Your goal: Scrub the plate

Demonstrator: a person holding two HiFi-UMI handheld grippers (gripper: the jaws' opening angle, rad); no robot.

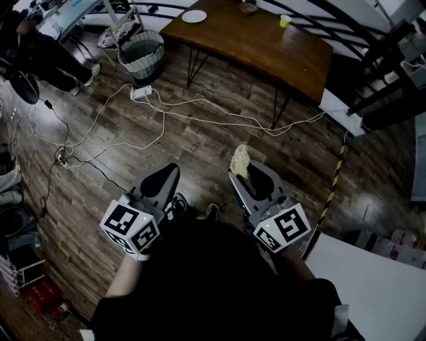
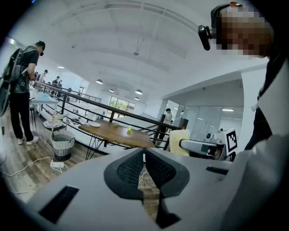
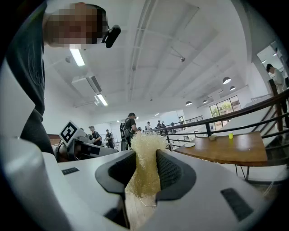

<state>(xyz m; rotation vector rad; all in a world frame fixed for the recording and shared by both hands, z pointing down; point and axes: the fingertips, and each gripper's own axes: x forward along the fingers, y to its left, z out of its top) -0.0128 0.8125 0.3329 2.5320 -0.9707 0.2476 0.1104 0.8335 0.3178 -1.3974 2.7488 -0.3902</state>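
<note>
Plate (image 1: 194,16) sits on far wooden counter (image 1: 266,50), well apart; right gripper (image 1: 245,178) fingers clamped on fibrous scrub pad (image 1: 240,160), presumably for scrubbing; left gripper (image 1: 168,174) fingers together, empty.

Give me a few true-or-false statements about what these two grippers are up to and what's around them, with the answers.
1. The right gripper is shut on a yellowish scrubber. True.
2. The left gripper holds the plate. False: its jaws are together with nothing between them, and the white plate lies on the wooden table.
3. The scrubber is rubbing the plate. False: the plate sits on the table, well away from both grippers, which hang over the wooden floor.
4. A small yellow-green cup stands on the table. True.
5. A woven basket stands on the floor near the table's end. True.
</note>
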